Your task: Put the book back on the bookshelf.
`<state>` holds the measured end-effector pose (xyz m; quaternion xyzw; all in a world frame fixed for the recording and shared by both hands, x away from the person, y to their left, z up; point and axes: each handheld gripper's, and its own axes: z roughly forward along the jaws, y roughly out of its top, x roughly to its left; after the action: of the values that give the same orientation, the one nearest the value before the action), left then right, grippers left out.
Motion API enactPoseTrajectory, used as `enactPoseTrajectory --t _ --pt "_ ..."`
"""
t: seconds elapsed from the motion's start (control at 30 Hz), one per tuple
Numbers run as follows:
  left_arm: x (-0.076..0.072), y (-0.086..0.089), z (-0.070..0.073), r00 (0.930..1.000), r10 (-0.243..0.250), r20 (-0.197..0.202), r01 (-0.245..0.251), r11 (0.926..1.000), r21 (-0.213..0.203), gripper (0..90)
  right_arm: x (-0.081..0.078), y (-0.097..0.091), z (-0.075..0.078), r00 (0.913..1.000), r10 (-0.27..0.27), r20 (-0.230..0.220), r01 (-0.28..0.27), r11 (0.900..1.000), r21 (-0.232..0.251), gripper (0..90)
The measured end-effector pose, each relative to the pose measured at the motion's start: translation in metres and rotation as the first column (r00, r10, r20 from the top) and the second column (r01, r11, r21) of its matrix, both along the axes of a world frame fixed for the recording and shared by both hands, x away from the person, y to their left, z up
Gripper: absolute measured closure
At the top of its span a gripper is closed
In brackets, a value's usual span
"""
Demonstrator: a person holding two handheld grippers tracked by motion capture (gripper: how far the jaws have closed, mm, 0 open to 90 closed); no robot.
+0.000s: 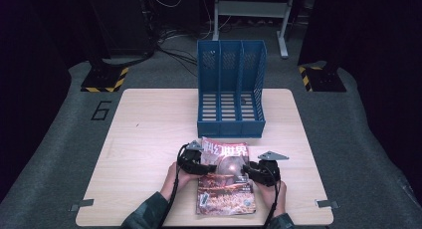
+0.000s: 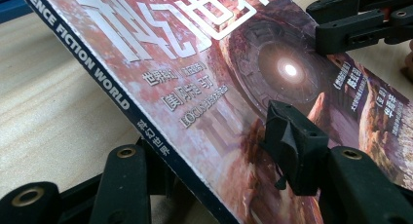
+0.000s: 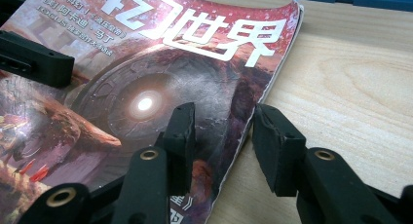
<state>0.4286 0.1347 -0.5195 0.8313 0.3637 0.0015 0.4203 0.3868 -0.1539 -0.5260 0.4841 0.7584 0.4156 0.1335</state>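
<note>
Where grey carpet surrounds the wooden table (image 1: pixel 149 134) | both jaws straddle magazine (image 1: pixel 224 181) edges, grip unclear | dark room

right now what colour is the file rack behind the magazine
Blue; the file rack shows best in the high view.

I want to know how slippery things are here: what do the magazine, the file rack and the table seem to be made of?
Magazine: glossy coated paper, going by the glare on its cover and the thin page edges. File rack: blue moulded plastic by its look, with slotted walls. Table: pale wood-grain top, probably matt laminate.
</note>
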Motion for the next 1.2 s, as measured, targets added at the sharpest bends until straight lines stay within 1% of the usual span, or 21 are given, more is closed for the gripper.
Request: enactPoseTrajectory --t 0.13,0.17,0.3,0.47,0.5,0.53,0.6,0.63,0.67,0.7,0.73,0.8,0.83,0.87,0.97,1.0,1.03,1.07,1.13,1.17,1.2 --pt "0.000 -0.001 0.001 0.9999 -0.001 -0.013 0.001 0.9999 0.011 48.1 0.000 0.000 0.000 1.0000 0.000 0.002 0.000 1.0000 -0.001 60.5" --pt "0.000 -0.001 0.002 1.0000 -0.004 -0.008 0.004 0.9999 0.017 47.7 0.000 0.000 0.000 1.0000 -0.001 0.001 0.001 1.0000 -0.001 60.5" --pt "0.000 -0.002 0.002 0.9999 0.001 -0.011 -0.001 0.9998 0.021 47.3 0.000 0.000 0.000 1.0000 0.000 0.002 0.000 1.0000 -0.002 60.4" --pt "0.000 -0.007 0.004 1.0000 0.001 0.002 -0.001 0.9986 0.053 47.2 0.000 0.000 0.000 1.0000 0.000 0.002 0.000 1.0000 -0.002 60.3" --pt "0.000 -0.007 0.005 1.0000 -0.006 0.006 0.006 0.9980 0.063 47.3 0.000 0.000 0.000 1.0000 0.000 0.002 0.000 1.0000 -0.001 60.3" --pt "0.000 -0.009 0.004 1.0000 0.004 0.007 -0.004 0.9981 0.062 47.6 0.000 0.000 0.000 1.0000 0.000 0.002 0.000 1.0000 -0.001 60.3" --pt "0.003 -0.010 0.005 0.9999 -0.005 -0.016 0.006 0.9982 0.059 50.5 0.000 0.000 0.000 1.0000 -0.001 0.002 0.001 1.0000 -0.002 60.3" --pt "0.003 -0.010 0.005 0.9999 -0.005 -0.016 0.006 0.9982 0.059 51.6 0.000 0.000 0.000 1.0000 -0.001 0.002 0.001 1.0000 -0.002 60.3" --pt "0.003 -0.010 0.006 0.9996 -0.011 -0.027 0.013 0.9981 0.060 51.6 0.000 0.000 0.000 1.0000 0.001 0.006 -0.001 1.0000 -0.006 60.3" --pt "0.003 -0.011 0.006 0.9996 -0.013 -0.025 0.014 0.9984 0.055 53.2 0.000 0.000 0.000 1.0000 0.002 0.008 -0.002 1.0000 -0.009 60.2" --pt "0.004 -0.011 0.008 0.9992 -0.034 -0.020 0.035 0.9974 0.062 56.0 0.000 0.001 0.000 0.9998 0.003 0.019 -0.002 0.9999 -0.017 60.2" --pt "0.003 -0.012 0.009 0.9994 -0.031 -0.016 0.032 0.9976 0.061 57.4 -0.001 0.002 0.000 0.9999 -0.002 0.014 0.002 0.9999 -0.015 60.2" --pt "0.003 -0.012 0.009 0.9990 -0.041 -0.020 0.042 0.9971 0.064 58.5 -0.001 0.002 0.000 0.9999 -0.002 0.016 0.002 0.9999 -0.017 60.2" --pt "0.003 -0.012 0.010 0.9990 -0.043 -0.014 0.044 0.9968 0.067 60.1 -0.001 0.002 0.000 0.9998 -0.004 0.022 0.005 0.9998 -0.019 60.2" --pt "0.002 -0.014 0.011 0.9990 -0.040 -0.023 0.041 0.9973 0.062 61.8 -0.002 0.002 0.000 0.9998 -0.006 0.019 0.007 0.9998 -0.018 60.2" --pt "0.002 -0.015 0.012 0.9991 -0.037 -0.019 0.039 0.9970 0.067 62.8 -0.002 0.003 0.000 0.9998 -0.008 0.018 0.008 0.9998 -0.019 60.3" --pt "0.003 -0.015 0.013 0.9985 -0.053 -0.014 0.054 0.9958 0.074 63.9 -0.002 0.003 0.000 0.9998 -0.006 0.019 0.006 0.9998 -0.021 60.3" --pt "0.002 -0.016 0.015 0.9987 -0.047 -0.019 0.049 0.9963 0.071 64.9 -0.002 0.003 0.001 0.9998 -0.004 0.017 0.004 0.9997 -0.023 60.3" --pt "0.002 -0.016 0.016 0.9981 -0.062 -0.002 0.062 0.9938 0.092 65.8 -0.002 0.003 0.000 0.9998 -0.008 0.019 0.009 0.9998 -0.020 60.3" --pt "0.002 -0.016 0.016 0.9983 -0.059 -0.008 0.059 0.9951 0.079 66.1 -0.002 0.003 0.000 0.9998 -0.004 0.018 0.005 0.9997 -0.024 60.2" --pt "0.002 -0.016 0.016 0.9983 -0.059 -0.008 0.059 0.9951 0.079 66.4 -0.002 0.003 0.000 0.9998 -0.004 0.018 0.005 0.9997 -0.024 60.2"
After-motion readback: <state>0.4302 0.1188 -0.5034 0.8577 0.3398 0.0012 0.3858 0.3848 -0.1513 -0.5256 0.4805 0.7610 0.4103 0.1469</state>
